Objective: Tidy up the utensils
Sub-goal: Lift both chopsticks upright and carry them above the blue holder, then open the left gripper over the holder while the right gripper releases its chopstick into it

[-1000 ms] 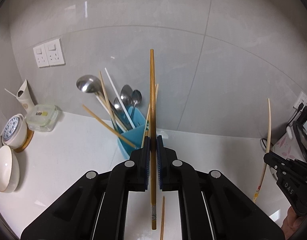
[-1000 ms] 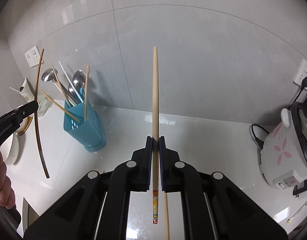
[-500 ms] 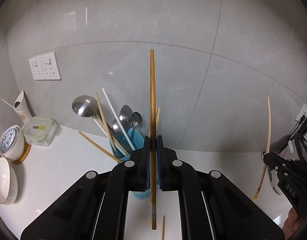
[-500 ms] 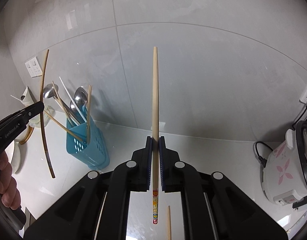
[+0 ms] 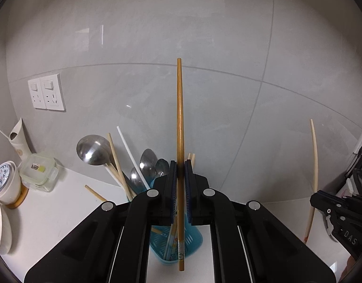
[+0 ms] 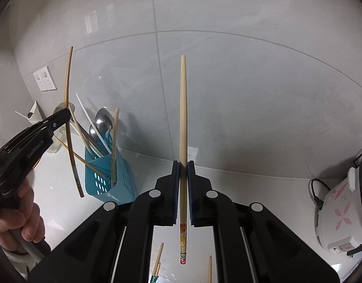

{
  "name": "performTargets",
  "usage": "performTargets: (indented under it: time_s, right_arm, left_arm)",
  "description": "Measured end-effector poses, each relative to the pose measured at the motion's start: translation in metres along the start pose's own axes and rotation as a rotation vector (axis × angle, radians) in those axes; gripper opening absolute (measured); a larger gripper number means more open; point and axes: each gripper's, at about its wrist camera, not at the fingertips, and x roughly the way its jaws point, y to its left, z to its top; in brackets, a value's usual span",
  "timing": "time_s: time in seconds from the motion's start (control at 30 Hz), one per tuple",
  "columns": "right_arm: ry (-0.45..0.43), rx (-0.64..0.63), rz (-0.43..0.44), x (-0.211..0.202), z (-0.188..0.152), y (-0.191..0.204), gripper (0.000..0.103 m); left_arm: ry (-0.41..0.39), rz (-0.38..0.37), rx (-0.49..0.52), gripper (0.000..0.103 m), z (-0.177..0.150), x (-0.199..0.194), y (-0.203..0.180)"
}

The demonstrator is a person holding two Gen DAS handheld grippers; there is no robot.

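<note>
Left gripper (image 5: 180,181) clenching dark-brown bamboo chopstick (image 5: 180,122) above crowded blue perforated plastic utensil holder (image 5: 181,243), frame centre; right gripper (image 6: 183,179) clenching pale wooden chopstick (image 6: 183,108). Risk: lower tip snagging on leaning spoons, tipping holder.

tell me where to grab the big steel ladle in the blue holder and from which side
Take the ladle just under its bowl, on the handle stretch above the blue holder rim, coming from above and from the holder's left. The bowl leans out to the left, clear of the spoons and chopsticks; lower down the handle is crowded among them. Both tools are shut on chopsticks now.
</note>
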Motion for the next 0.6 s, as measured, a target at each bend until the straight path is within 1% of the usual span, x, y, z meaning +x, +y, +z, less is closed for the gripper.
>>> performTargets:
  time_s: [0.1, 0.2, 0.47, 0.6]
  right_arm:
    - [0.007, -0.004, 0.002, 0.005, 0.001, 0.002, 0.006]
    - [0.015, -0.006, 0.004, 0.010, 0.002, 0.005, 0.006]
    - [0.031, -0.012, 0.016, 0.026, 0.007, 0.013, 0.006]
    - [0.036, -0.017, 0.027, 0.032, 0.010, 0.019, 0.006]
  left_arm:
    - [-0.011, 0.005, 0.003, 0.006, -0.003, 0.009, 0.003]
    - [-0.007, 0.010, 0.002, 0.006, -0.006, 0.020, 0.005]
    - [0.029, 0.024, -0.002, 0.006, -0.011, 0.038, 0.013]
    - [0.064, 0.033, -0.019, 0.008, -0.014, 0.044, 0.018]
